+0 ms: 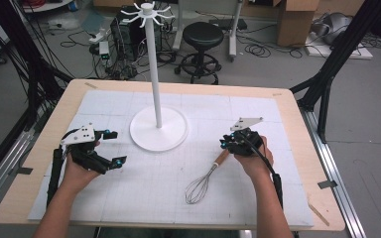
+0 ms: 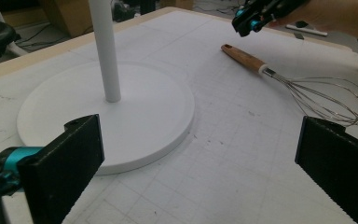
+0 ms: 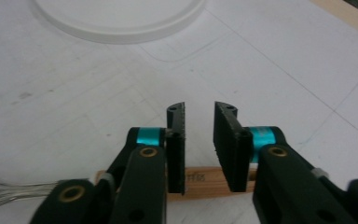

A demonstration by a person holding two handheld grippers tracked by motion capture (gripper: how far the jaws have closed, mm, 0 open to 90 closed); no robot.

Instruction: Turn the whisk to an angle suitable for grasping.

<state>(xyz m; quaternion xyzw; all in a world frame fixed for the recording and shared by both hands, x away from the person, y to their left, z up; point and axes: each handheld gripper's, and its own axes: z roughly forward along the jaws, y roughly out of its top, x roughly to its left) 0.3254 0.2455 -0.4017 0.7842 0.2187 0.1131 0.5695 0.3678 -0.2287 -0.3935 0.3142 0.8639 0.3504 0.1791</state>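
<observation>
1. Nearest the person, two forearms come in over the front edge of the table (image 1: 297, 119), each hand holding a pair of tongs above a white gridded mat (image 1: 144, 198).
2. The whisk (image 1: 206, 181) lies flat on the mat in front of the right hand, its wire loops toward the person and its wooden handle (image 2: 244, 58) angled away, up toward the right tongs.
3. The right tongs (image 1: 226, 144) sit over the far end of that handle. In the right gripper view the two black jaws stand narrowed, one on each side of the wooden handle (image 3: 205, 179), with a gap between them. The handle runs crosswise beneath them; I cannot tell whether the pads press on it, and they look just clear of the wood.
4. The left tongs (image 1: 115, 147) hover over the mat's left part, well apart from the whisk. Their jaws are spread wide with nothing between them, as the left gripper view shows plainly.
5. Farther back, at the mat's middle, stands a white stand (image 1: 157, 89): a round flat base (image 2: 144, 116) with a tall upright pole topped by a ring of hooks (image 1: 146, 12).
6. Beyond the table, on the floor, are a black stool (image 1: 202, 37), cardboard boxes (image 1: 297, 20) and loose cables.
</observation>
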